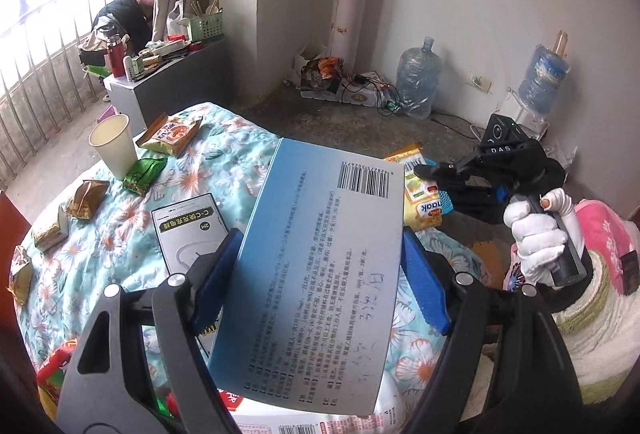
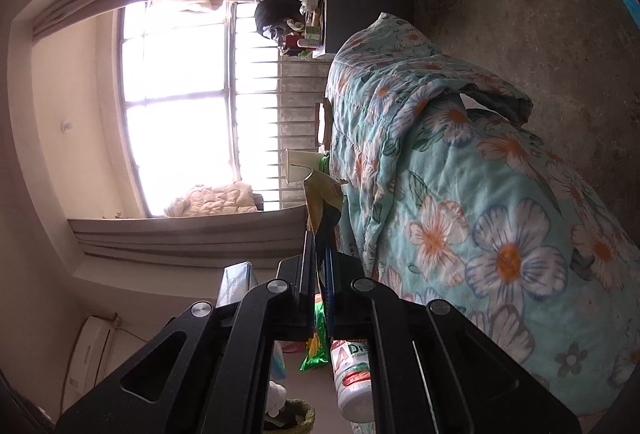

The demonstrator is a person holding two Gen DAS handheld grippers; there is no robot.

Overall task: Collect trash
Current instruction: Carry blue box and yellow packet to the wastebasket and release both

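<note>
Floral quilt (image 1: 120,234) covers the bed, littered with wrappers, a white cable box (image 1: 188,230) and a paper cup (image 1: 113,146). Left gripper (image 1: 320,266) clamps a blue medicine carton (image 1: 316,274) by its long edges, lifted above the quilt. Right gripper (image 2: 320,274), in a white-gloved hand (image 1: 540,234), is pinched tight on a yellow snack packet (image 2: 322,202), clear of the bed.

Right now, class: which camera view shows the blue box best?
The left wrist view: the blue box fills its centre, clamped between the left gripper, with barcode and print showing. The right wrist view catches only a thin edge of it, left of the right gripper.
</note>
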